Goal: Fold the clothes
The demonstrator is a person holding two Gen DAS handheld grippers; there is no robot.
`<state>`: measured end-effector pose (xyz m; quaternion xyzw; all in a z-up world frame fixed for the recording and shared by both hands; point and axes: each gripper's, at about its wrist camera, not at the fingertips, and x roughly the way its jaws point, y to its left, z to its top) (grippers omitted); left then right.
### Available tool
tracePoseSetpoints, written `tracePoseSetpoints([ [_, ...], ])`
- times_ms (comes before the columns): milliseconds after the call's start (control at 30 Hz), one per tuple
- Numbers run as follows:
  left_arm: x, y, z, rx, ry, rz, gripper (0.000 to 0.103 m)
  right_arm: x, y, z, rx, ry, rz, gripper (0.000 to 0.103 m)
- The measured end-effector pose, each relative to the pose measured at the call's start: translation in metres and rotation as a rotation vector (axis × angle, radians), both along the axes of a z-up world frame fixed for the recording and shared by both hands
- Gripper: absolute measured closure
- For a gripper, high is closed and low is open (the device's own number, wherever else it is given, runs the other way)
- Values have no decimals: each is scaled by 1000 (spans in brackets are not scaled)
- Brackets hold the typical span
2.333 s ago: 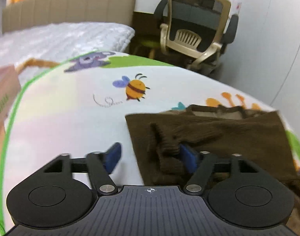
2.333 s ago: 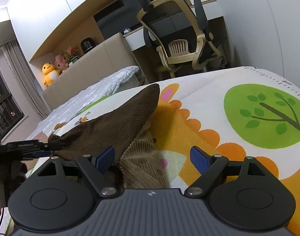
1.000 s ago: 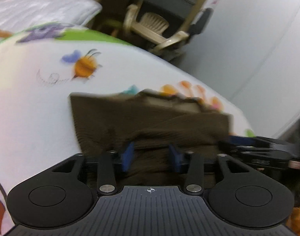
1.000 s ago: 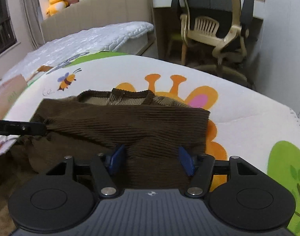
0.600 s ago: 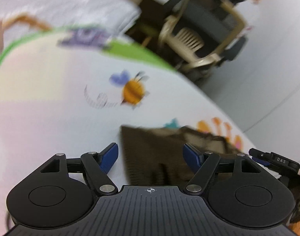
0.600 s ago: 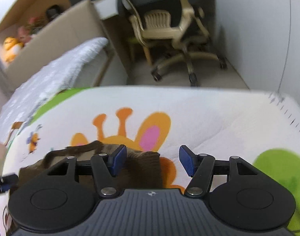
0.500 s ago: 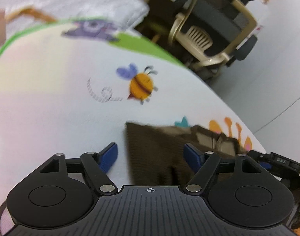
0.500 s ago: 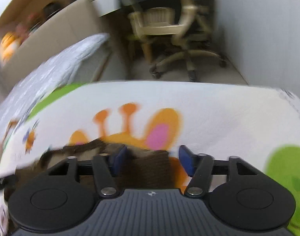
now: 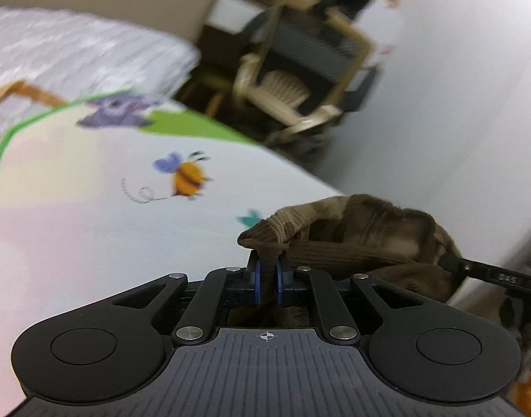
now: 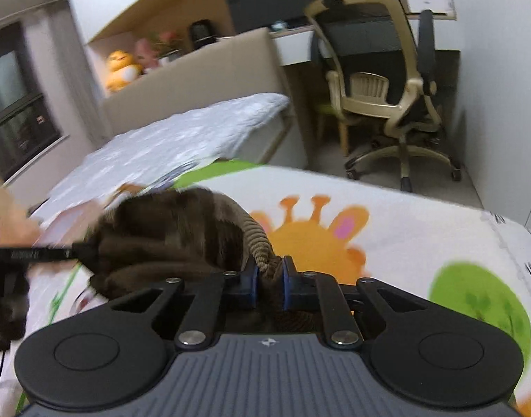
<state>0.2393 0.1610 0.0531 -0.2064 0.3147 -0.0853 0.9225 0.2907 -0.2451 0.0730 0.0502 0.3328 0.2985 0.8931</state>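
Observation:
A brown ribbed sweater (image 9: 355,239) hangs bunched between both grippers, raised off the printed play mat (image 9: 91,215). My left gripper (image 9: 268,279) is shut on the sweater's near-left edge, cloth pinched between the blue pads. In the right wrist view my right gripper (image 10: 268,279) is shut on the other edge of the sweater (image 10: 175,232). The right gripper's finger shows at the right of the left wrist view as a black bar (image 9: 491,276). The left one shows likewise as a black bar (image 10: 39,253) in the right wrist view.
The mat (image 10: 404,229) bears a bee (image 9: 187,177), an orange giraffe head (image 10: 321,239) and a green tree (image 10: 481,299). Beyond its far edge stand an office chair (image 10: 383,90) and a bed with a white quilt (image 10: 168,142). A white wall (image 9: 456,104) runs on the right.
Both grippers were open over the folded sweater's far edge on the mat. They have shut on that edge and risen, lifting the cloth, which now hangs bunched between them.

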Motion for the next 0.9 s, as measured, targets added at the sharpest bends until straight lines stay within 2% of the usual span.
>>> tracePoseSetpoints([
  [100,-42,-12,3,19,-6,-68,94,-44,-17,-14,-24,25,28,91],
  [233,-82,-25,-16,40,39,-139,93,-82,-26,-49,-98,64,45,90],
  [333,-106,-32,-34,51,77,-180,89,-104,-25,-65,-189,26,70,87],
  [367,-113,-31,-38,47,86,-188,87,-111,-25,-65,-213,6,83,84],
  [400,-120,-30,-40,41,93,-197,80,-117,-26,-65,-233,-11,94,74],
  [433,-126,-29,-41,32,99,-205,74,-122,-29,-63,-237,-16,99,56],
  [500,-137,-22,-37,3,95,-217,36,-131,-39,-57,-205,-25,109,31],
  [533,-140,-18,-35,-14,86,-221,31,-134,-44,-54,-183,-31,112,25],
  [567,-143,-13,-34,-41,72,-219,25,-134,-49,-50,-158,-32,109,23],
  [633,-144,-4,-34,-121,56,-191,21,-133,-61,-45,-73,-13,78,18],
  [700,-136,2,-39,-226,64,-153,14,-123,-66,-46,11,24,21,18],
  [767,-122,2,-48,-317,91,-119,13,-109,-67,-51,74,65,-49,18],
  [867,-101,-12,-65,-363,147,-93,13,-90,-54,-67,98,105,-109,18],
  [900,-94,-17,-70,-364,164,-86,12,-87,-48,-73,103,104,-100,22],
])
